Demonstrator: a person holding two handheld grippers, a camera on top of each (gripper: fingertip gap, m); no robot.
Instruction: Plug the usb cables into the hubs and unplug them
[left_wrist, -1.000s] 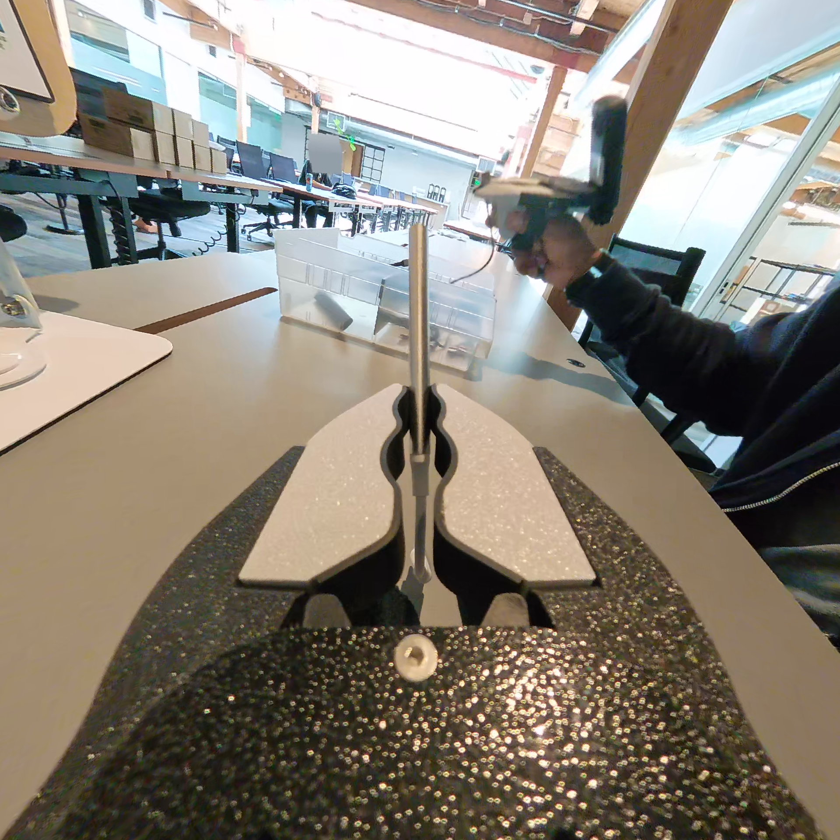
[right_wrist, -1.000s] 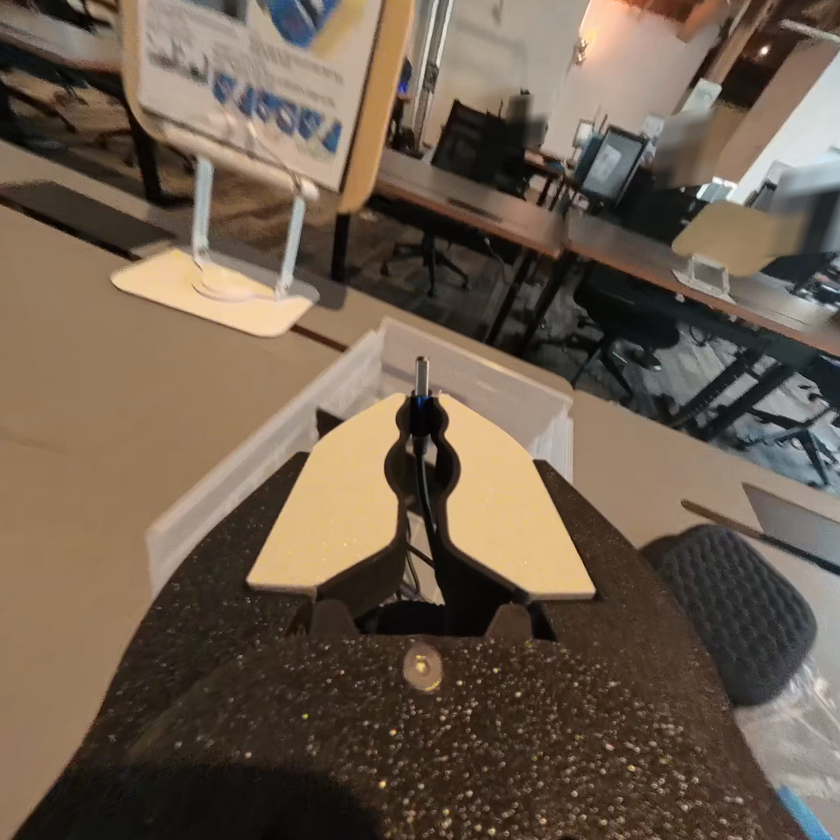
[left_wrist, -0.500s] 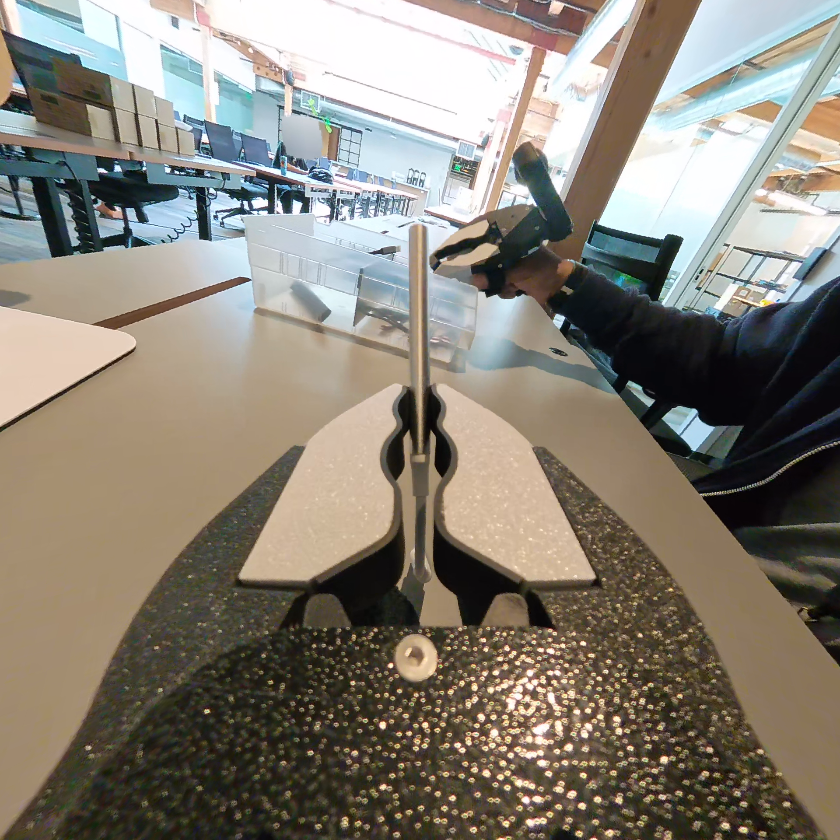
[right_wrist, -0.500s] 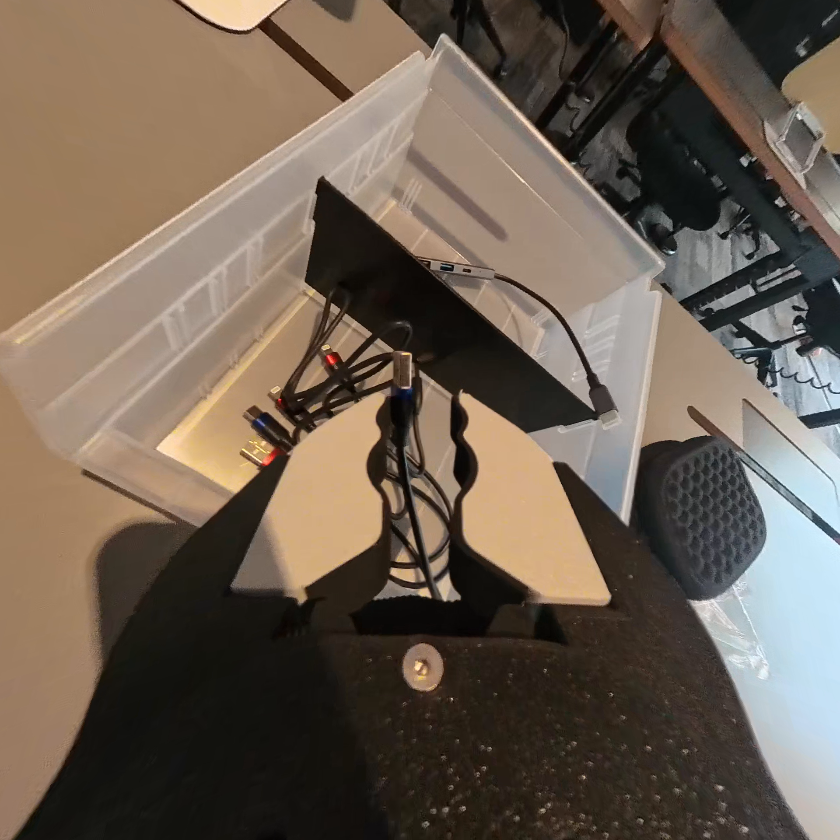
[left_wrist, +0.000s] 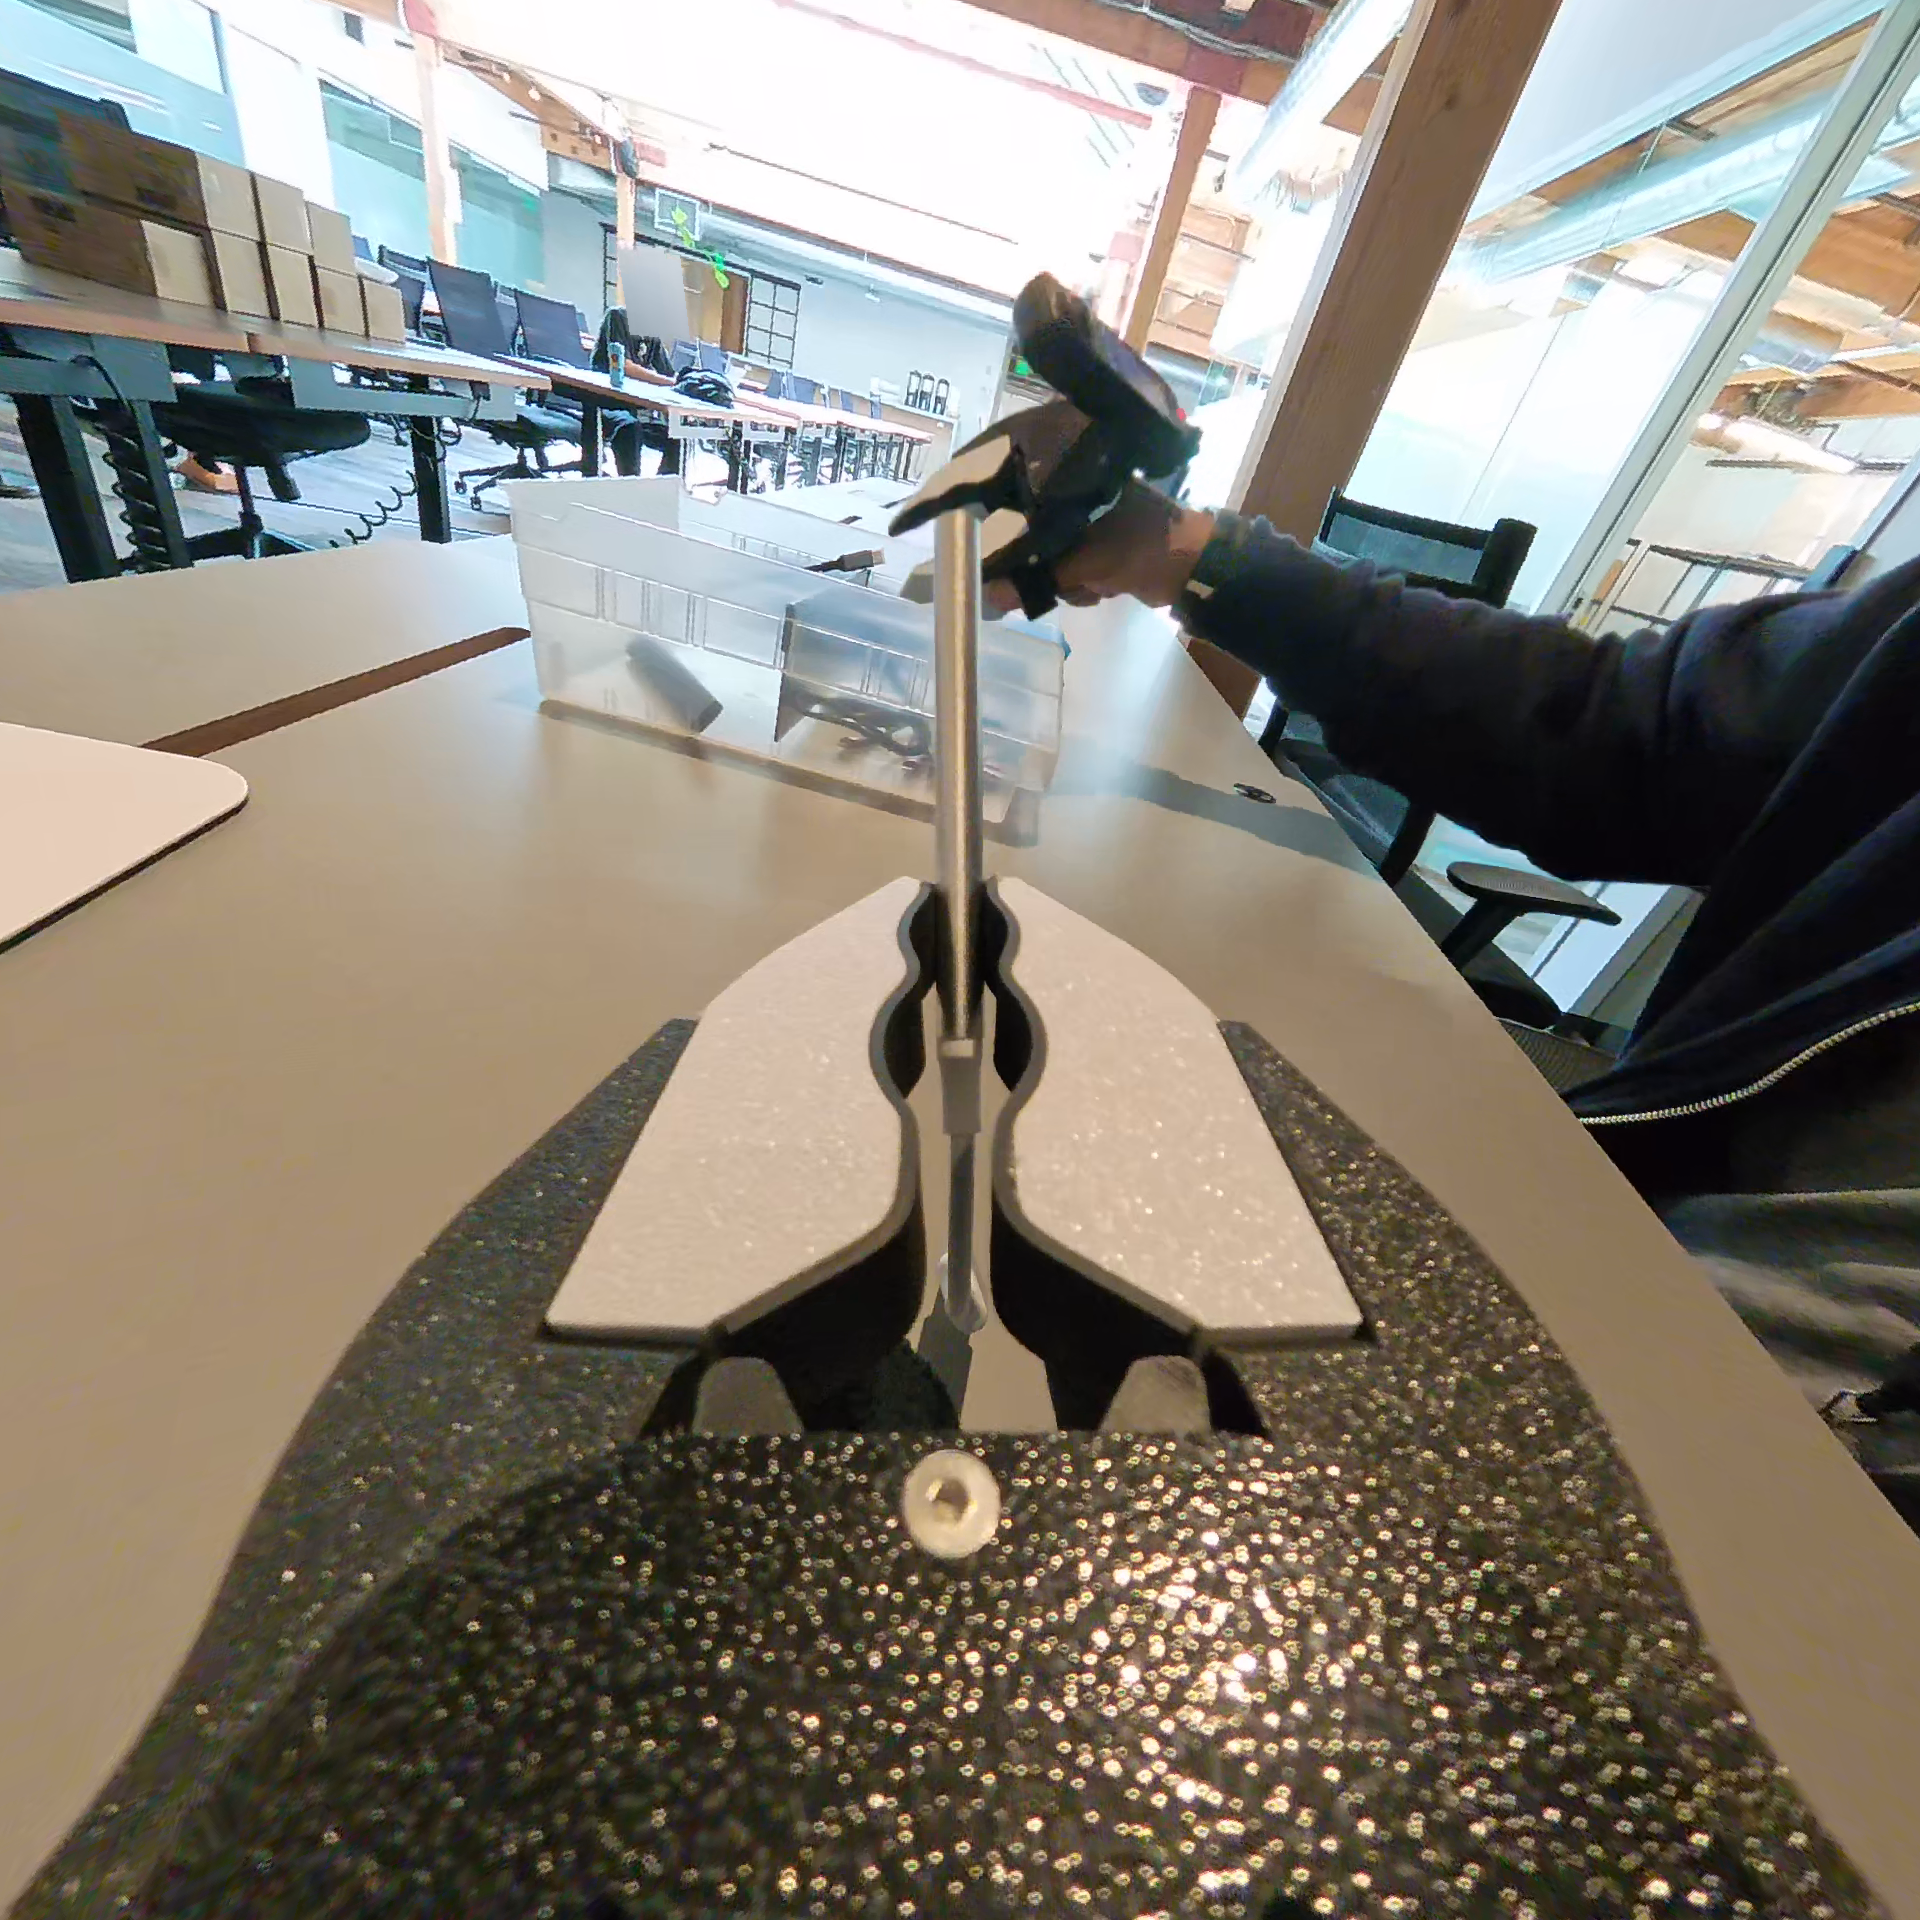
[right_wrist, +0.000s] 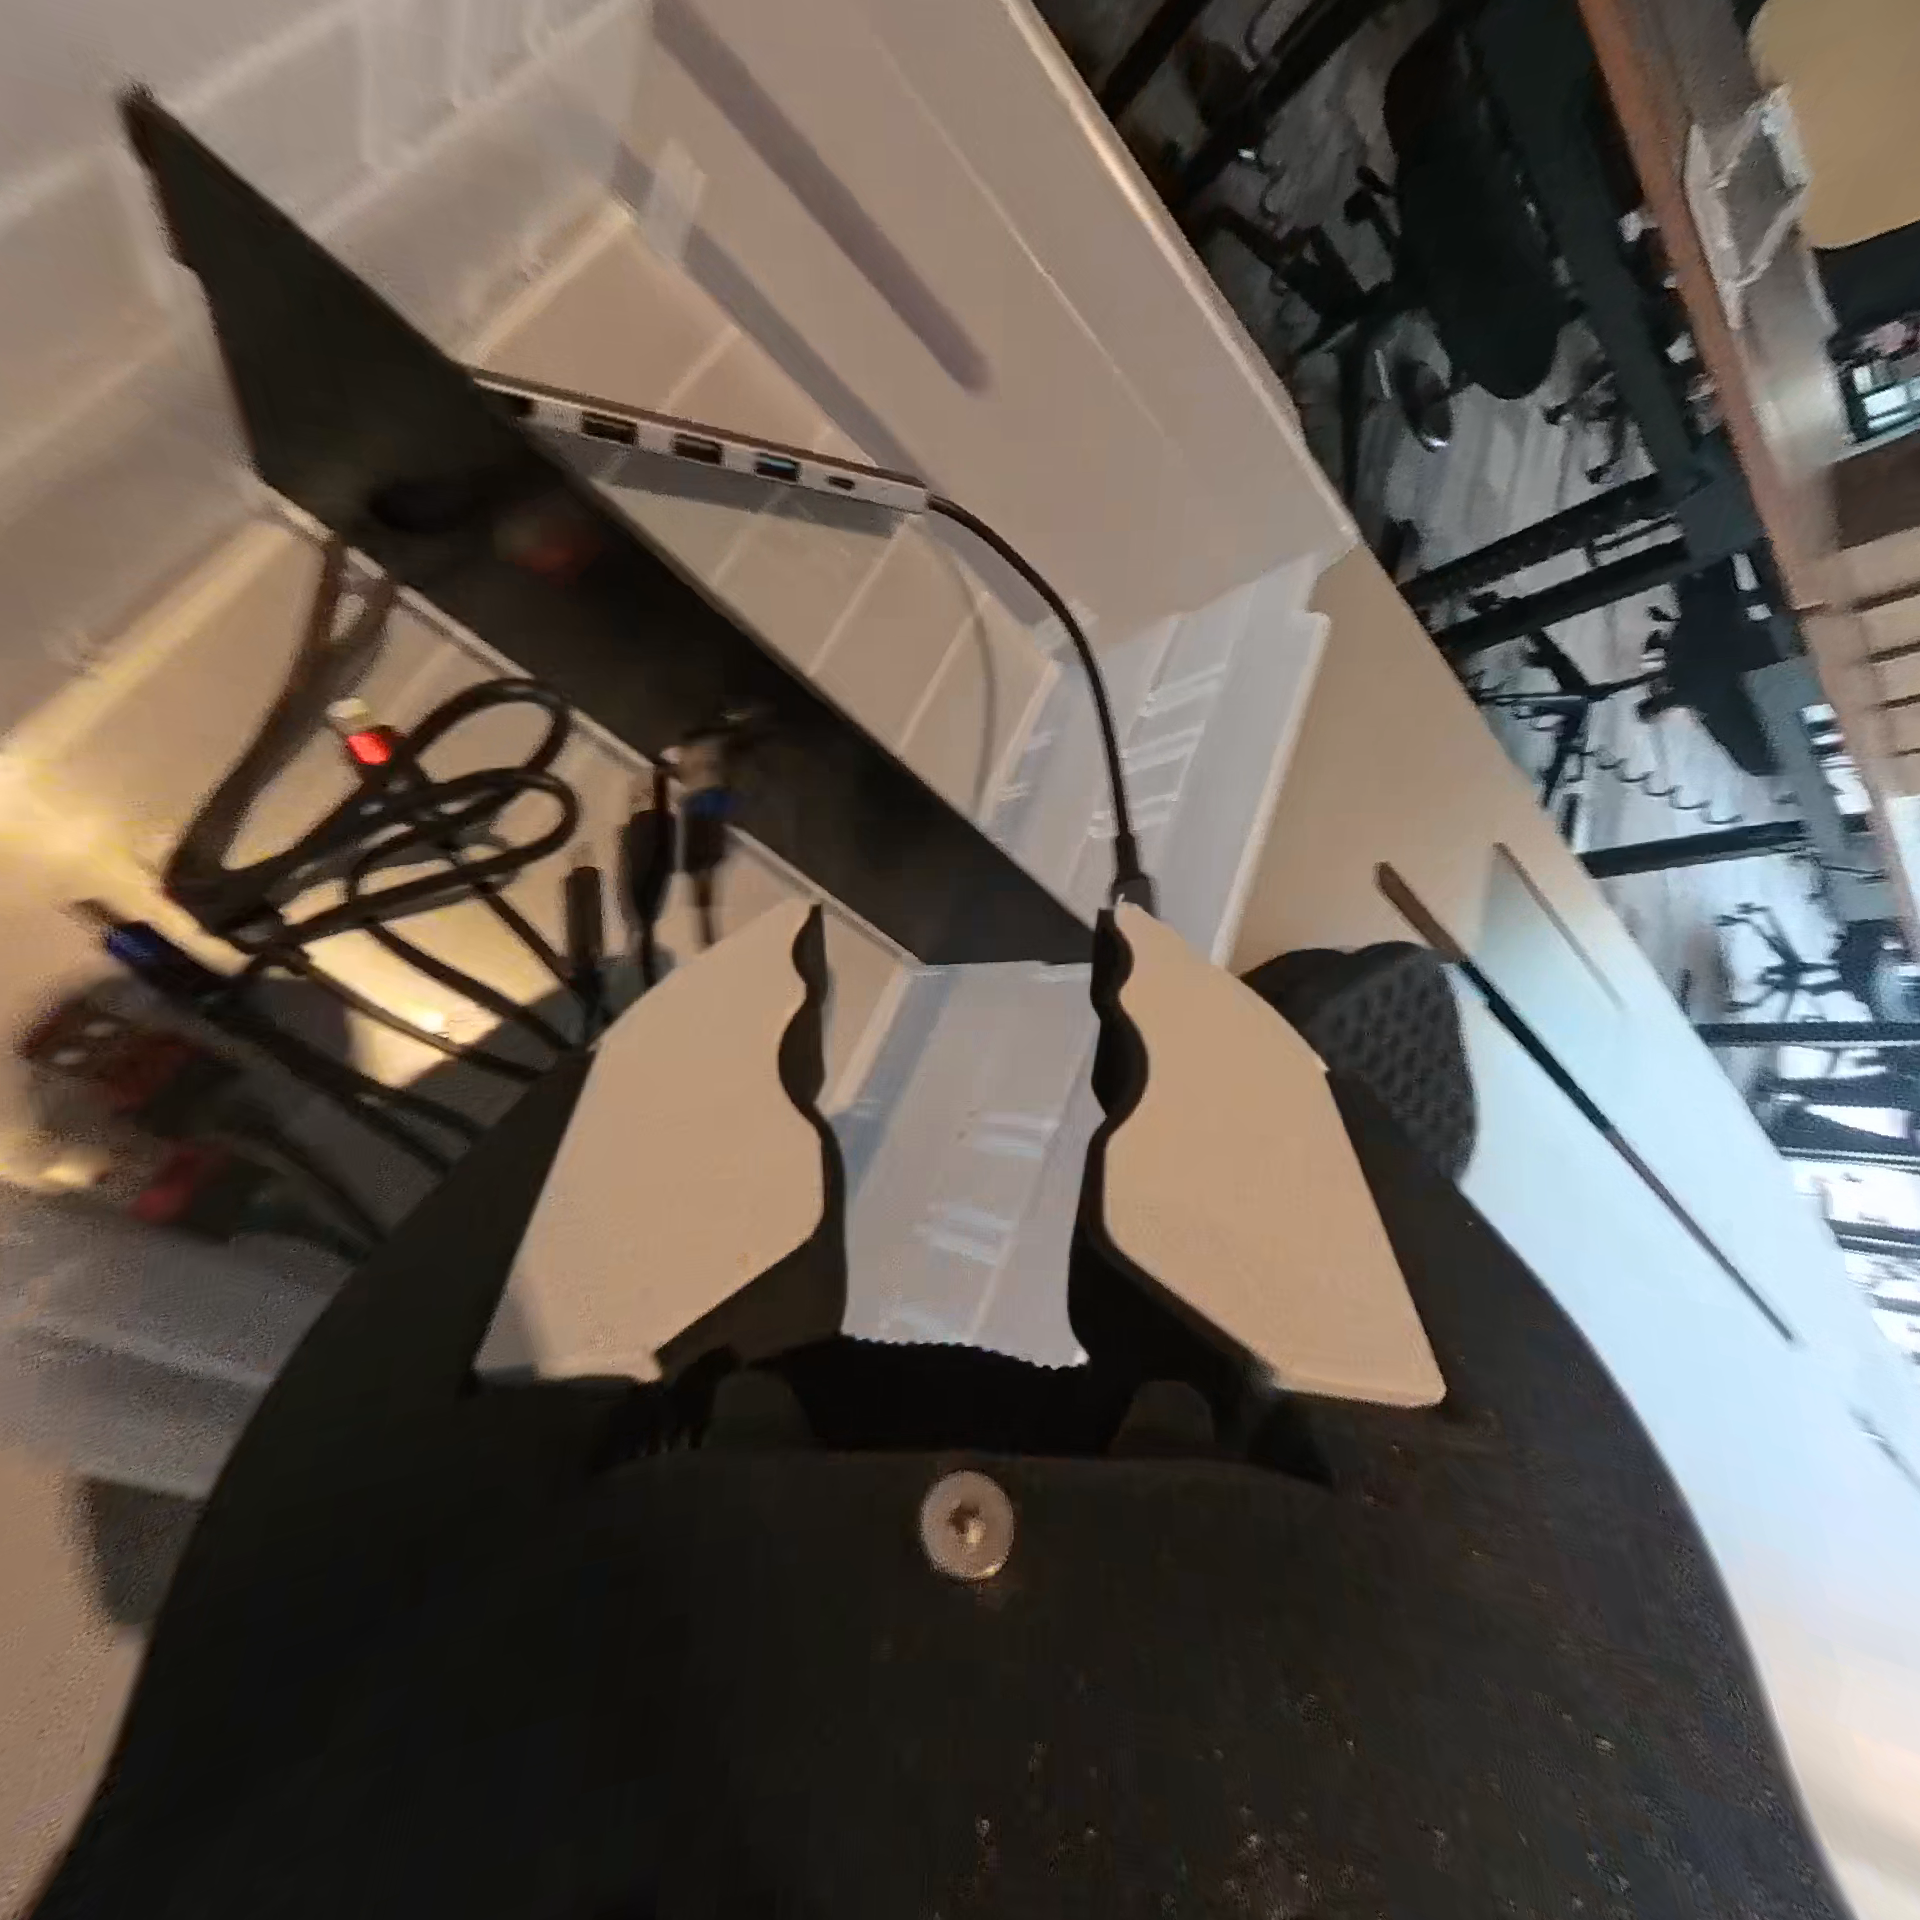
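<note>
- Open-plan office fills the background of the left wrist view, with rows of desks and chairs across the upper left and a wooden post (left_wrist: 1340, 343) at upper right.
- Grey counter (left_wrist: 436, 935) spans the middle of that view, and a white mat (left_wrist: 94, 810) lies at its left edge.
- Left hand-held gripper (left_wrist: 958, 904), at lower centre, is clamped on a thin silver hub (left_wrist: 956, 727) that stands edge-on and upright between its fingers; the hub's short cable runs down into the gap behind them.
- Clear plastic bin (left_wrist: 665, 613) sits on the counter in the upper middle, with a dark divider splitting it into compartments.
- Right hand-held gripper (left_wrist: 951, 530) hangs over the right end of the bin, gripped by a hand (left_wrist: 1122, 556) in a dark sleeve reaching in from the right edge.
- Right wrist view looks down into the bin (right_wrist: 1164, 312), and the picture is somewhat blurred.
- Right hand-held gripper (right_wrist: 961, 925) has its fingers wide apart with nothing between them.
- Second hub (right_wrist: 717, 478) lies in the upper-middle compartment, ports facing the camera, with its black cable (right_wrist: 1081, 665) curving down toward the right fingertip.
- Loose usb cables (right_wrist: 395, 831), some with red or blue plugs, lie tangled in the compartment at middle left.
- Black mesh object (right_wrist: 1392, 1049) rests on the counter outside the bin, at middle right.
</note>
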